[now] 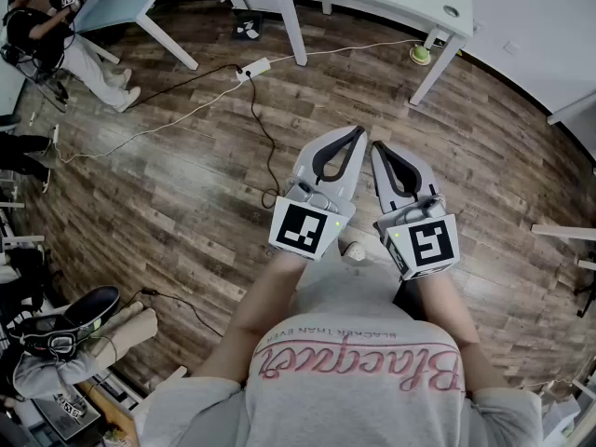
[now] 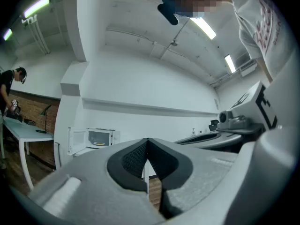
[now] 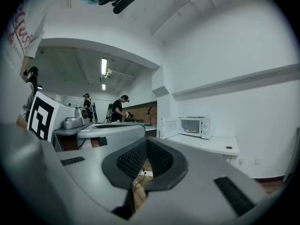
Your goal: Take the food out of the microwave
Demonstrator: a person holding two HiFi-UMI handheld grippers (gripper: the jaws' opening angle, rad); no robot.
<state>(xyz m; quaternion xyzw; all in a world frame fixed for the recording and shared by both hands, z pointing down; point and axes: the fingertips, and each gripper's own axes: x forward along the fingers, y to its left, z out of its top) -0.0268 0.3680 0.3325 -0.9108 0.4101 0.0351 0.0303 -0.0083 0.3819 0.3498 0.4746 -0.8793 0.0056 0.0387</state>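
Side by side, the left gripper (image 1: 359, 133) and right gripper (image 1: 376, 145) both have jaws closed together on nothing — far beyond them the food (image 3: 191, 131) lies inside the microwave (image 3: 205, 127), door open, by the white table's (image 3: 211, 145) wall edge.

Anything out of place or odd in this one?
Nothing spilled or damaged. The microwave door stands open with the food inside, and a power strip lies on the floor.
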